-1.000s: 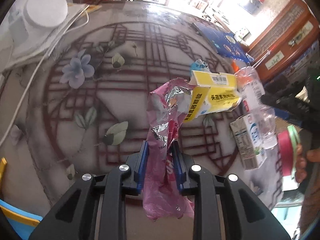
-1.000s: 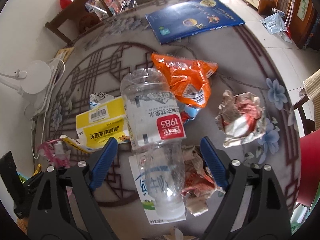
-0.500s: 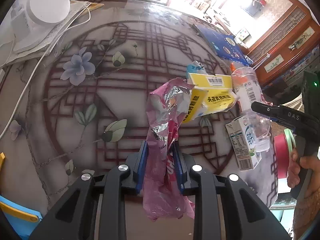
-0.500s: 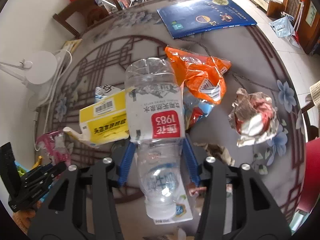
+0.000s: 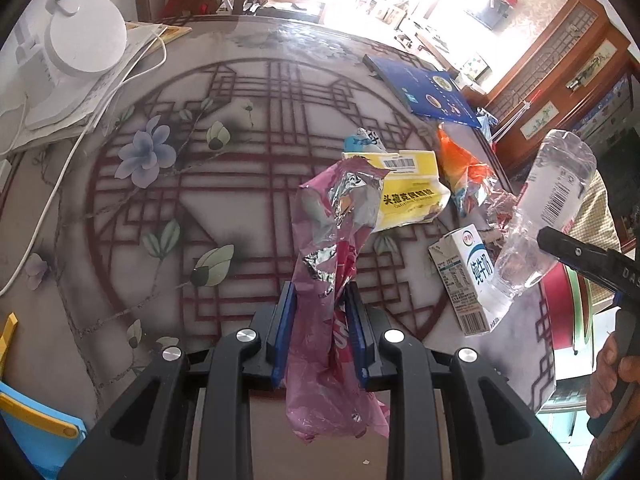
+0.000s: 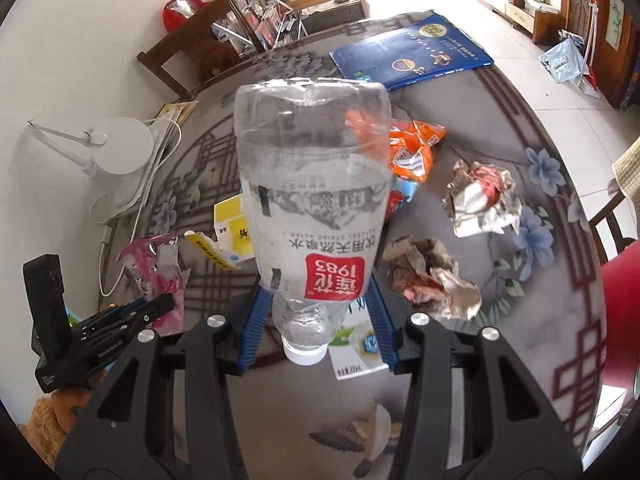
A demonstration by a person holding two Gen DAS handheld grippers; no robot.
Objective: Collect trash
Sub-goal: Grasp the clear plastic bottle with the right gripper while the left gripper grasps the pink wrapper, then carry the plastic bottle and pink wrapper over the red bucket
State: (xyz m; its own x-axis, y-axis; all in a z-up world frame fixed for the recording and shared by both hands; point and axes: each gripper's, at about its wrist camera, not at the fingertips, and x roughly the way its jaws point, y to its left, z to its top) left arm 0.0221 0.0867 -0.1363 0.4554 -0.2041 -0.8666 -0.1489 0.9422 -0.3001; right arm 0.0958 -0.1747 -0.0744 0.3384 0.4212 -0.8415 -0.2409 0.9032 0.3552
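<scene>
Right wrist view: right hand-held gripper [image 6: 318, 312] clamps clear bottle [image 6: 312, 200] at its tapered neck, raised above counter [image 6: 500, 344]; may slip | left hand-held gripper [image 5: 320, 320] pinches limp pink wrapper [image 5: 332, 264]; may slide out | yellow box [image 5: 408, 196] beyond.

Setting: a lived-in home, probably the dining or sitting room. Round table [image 5: 248, 184] under a flower-and-lattice printed cover; dark wooden chair [image 6: 168, 56]; carved wood cabinets [image 5: 560, 92] along the wall; pale tiled floor [image 6: 560, 92]. White desk lamp [image 6: 120, 152] at the table's edge.
</scene>
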